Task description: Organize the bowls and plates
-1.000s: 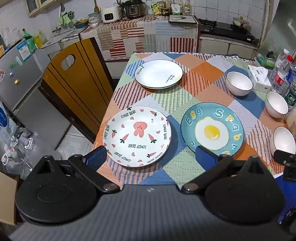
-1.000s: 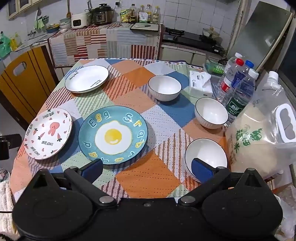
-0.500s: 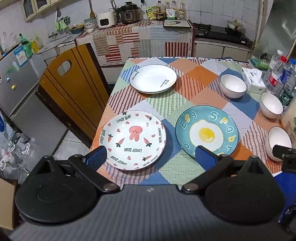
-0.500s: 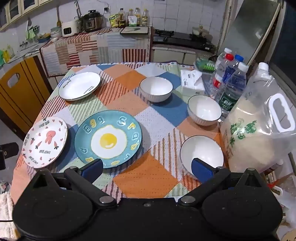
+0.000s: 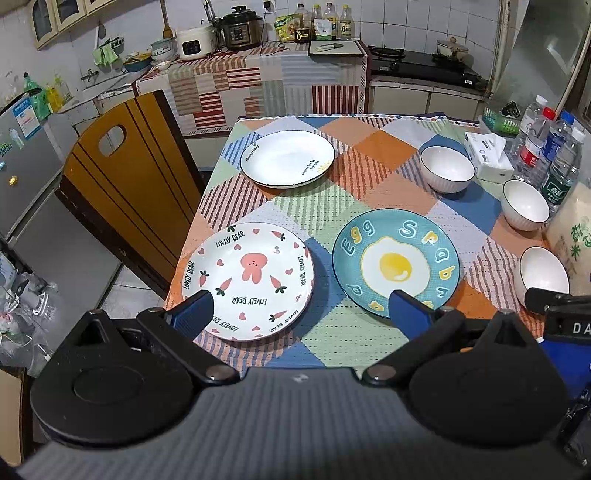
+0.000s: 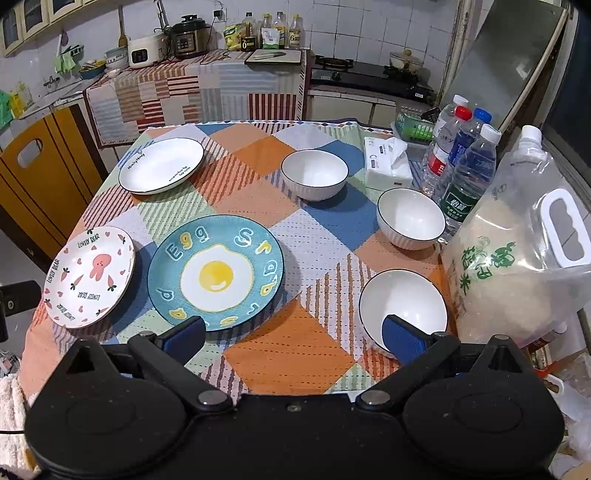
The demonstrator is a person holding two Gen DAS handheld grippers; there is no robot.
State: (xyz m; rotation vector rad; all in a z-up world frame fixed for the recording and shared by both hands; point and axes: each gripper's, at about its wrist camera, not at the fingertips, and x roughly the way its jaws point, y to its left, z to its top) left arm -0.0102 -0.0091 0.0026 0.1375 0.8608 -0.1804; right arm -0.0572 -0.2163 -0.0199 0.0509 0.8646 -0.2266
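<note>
Three plates lie on the checked tablecloth: a white rabbit plate (image 5: 251,280) (image 6: 88,277) at the near left, a blue egg plate (image 5: 397,264) (image 6: 216,271) beside it, and a plain white plate (image 5: 287,158) (image 6: 161,165) at the far left. Three white bowls stand apart along the right side: far (image 5: 447,168) (image 6: 314,174), middle (image 5: 526,205) (image 6: 410,218) and near (image 5: 545,275) (image 6: 402,306). My left gripper (image 5: 301,314) is open and empty above the near table edge, over the two near plates. My right gripper (image 6: 293,338) is open and empty, between the egg plate and the near bowl.
A clear bag of rice (image 6: 517,254), water bottles (image 6: 469,177) and a tissue box (image 6: 388,164) crowd the table's right edge. A wooden chair (image 5: 122,177) stands against the table's left side. A counter with cookers (image 5: 240,29) lies behind.
Both grippers have pulled back and risen a little, so the table looks farther and more of it shows. Nothing on the table has moved.
</note>
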